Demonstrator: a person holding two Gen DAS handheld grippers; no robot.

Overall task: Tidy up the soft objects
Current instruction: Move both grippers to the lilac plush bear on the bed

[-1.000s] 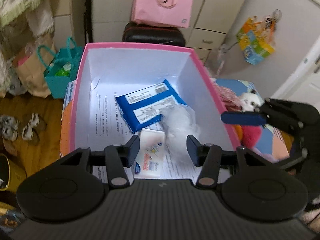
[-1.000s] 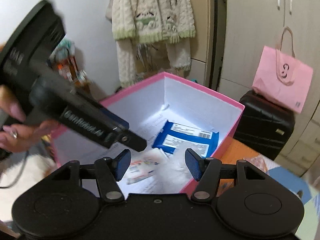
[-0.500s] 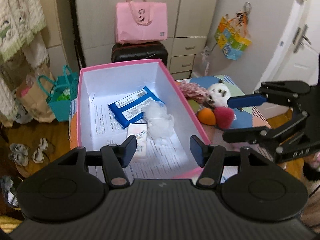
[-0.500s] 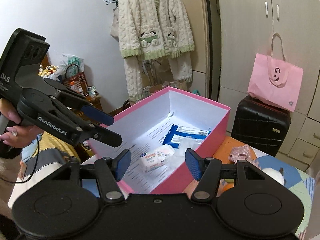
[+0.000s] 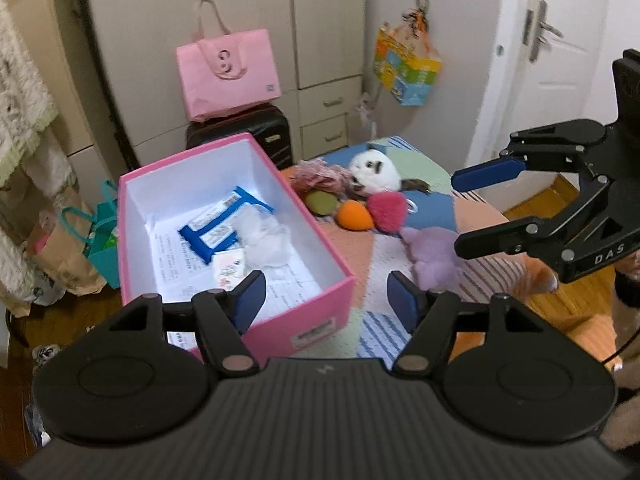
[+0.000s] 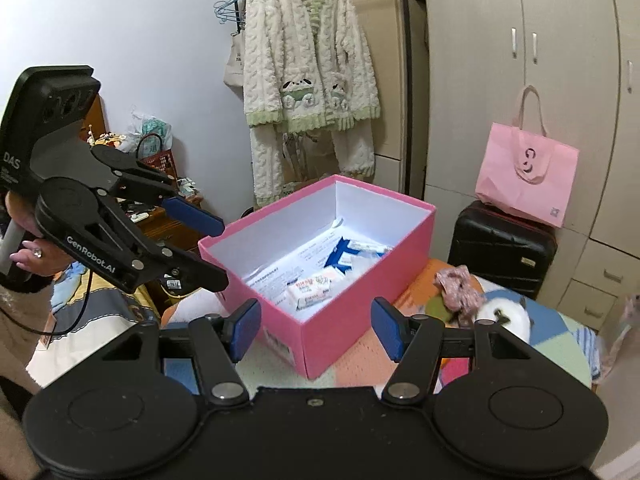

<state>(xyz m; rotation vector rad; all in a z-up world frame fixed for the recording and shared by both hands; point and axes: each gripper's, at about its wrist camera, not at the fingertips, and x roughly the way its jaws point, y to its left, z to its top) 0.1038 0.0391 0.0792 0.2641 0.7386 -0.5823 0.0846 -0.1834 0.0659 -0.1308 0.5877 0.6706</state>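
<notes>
Bedroom cupboards, a pink bag on a black suitcase and a hanging fleece robe ring a small desk (image 5: 472,216) with a patchwork cover. Over its near edge hangs the left gripper (image 5: 326,298), empty, its jaws opening, with only the corner of the pink box (image 5: 240,322) and bare cover seen between the pads. Just past its right pad, at about one o'clock, lies a lilac plush toy (image 5: 434,250). Further out at twelve o'clock a pink pom-pom (image 5: 386,210), an orange ball (image 5: 354,218), a green ball (image 5: 320,202) and a white plush panda (image 5: 374,170) cluster together. At eleven o'clock the box holds a blue wipes pack (image 5: 218,226), a white fluffy wad (image 5: 266,238) and a small tissue packet (image 5: 228,266); its long side runs away from the gripper.

The right gripper (image 5: 460,210) floats at three o'clock, spread and empty, above the desk's right side. It looks the nearer of the two to the loose toys, so it probably reaches first, then carries leftward to the box.
</notes>
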